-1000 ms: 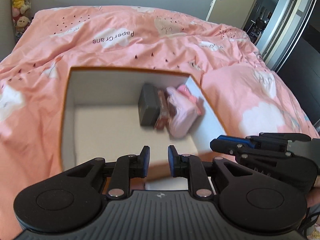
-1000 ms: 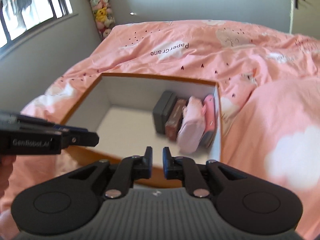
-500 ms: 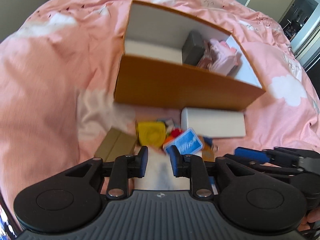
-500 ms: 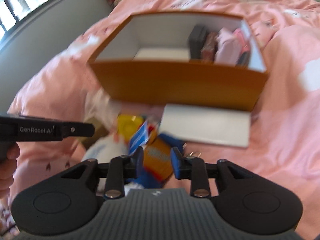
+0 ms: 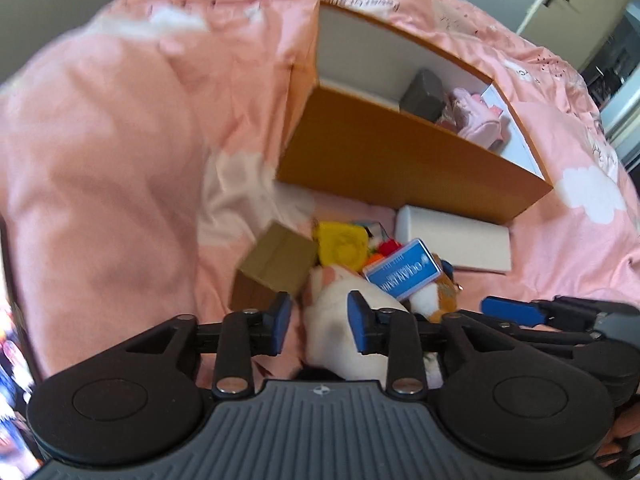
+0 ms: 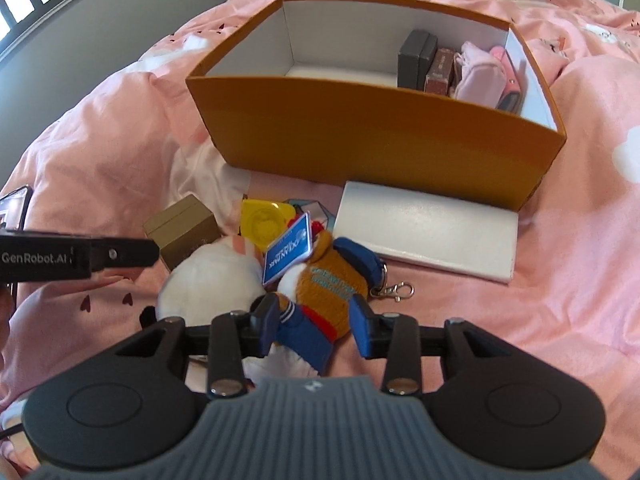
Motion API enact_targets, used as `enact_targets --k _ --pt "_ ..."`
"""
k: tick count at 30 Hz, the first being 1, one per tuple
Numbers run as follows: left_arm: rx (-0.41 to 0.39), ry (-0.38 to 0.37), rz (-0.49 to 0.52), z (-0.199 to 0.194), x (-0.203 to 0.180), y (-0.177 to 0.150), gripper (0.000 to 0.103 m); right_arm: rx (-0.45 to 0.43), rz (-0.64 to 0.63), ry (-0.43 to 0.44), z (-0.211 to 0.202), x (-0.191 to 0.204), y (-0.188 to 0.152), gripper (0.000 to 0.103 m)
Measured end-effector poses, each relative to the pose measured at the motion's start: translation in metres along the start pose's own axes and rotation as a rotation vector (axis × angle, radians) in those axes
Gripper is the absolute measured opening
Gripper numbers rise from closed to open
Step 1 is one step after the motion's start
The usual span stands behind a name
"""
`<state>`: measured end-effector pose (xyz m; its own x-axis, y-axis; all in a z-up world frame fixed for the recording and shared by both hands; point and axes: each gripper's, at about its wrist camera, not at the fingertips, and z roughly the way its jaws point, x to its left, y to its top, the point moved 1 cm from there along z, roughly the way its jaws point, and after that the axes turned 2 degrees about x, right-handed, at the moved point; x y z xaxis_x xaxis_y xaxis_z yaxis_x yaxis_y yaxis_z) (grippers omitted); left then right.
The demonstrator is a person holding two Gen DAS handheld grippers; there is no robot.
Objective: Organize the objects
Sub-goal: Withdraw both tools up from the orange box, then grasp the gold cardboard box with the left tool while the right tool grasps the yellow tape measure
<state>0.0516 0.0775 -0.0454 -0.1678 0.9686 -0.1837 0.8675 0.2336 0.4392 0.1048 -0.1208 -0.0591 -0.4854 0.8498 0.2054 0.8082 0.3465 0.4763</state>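
Toys (image 6: 280, 256) heaped on bed (image 6: 560, 320) before orange box (image 6: 372, 136) — left gripper (image 5: 319, 322) opening astride white plush (image 5: 340, 320); right gripper (image 6: 314, 322) opening astride brown plush (image 6: 332, 284), pads not pressing.

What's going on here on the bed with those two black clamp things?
A person is tidying small items into an orange box, holding a gripper in each hand. A few things already stand in the box's right end. The left gripper hangs over a white plush toy and the right gripper over a brown plush keychain, both with jaws opening and nothing gripped yet. A small brown carton, a blue card and a white box lie loose nearby.
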Motion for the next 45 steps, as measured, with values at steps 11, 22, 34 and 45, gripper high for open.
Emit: enact_targets --k 11,22,34,45 --pt "0.083 0.020 0.196 0.031 0.010 0.028 0.064 -0.020 -0.027 0.019 0.005 0.006 0.029 0.041" --pt "0.162 0.048 0.207 0.065 0.012 0.033 0.061 0.036 -0.052 0.068 0.034 0.015 0.049 0.041" --pt "0.106 0.101 0.156 0.061 0.001 0.020 0.054 0.063 -0.066 0.077 0.055 0.021 0.063 0.049" --pt "-0.069 0.108 0.062 0.041 0.016 0.042 0.054 0.070 -0.065 0.084 0.074 0.027 0.075 0.052"
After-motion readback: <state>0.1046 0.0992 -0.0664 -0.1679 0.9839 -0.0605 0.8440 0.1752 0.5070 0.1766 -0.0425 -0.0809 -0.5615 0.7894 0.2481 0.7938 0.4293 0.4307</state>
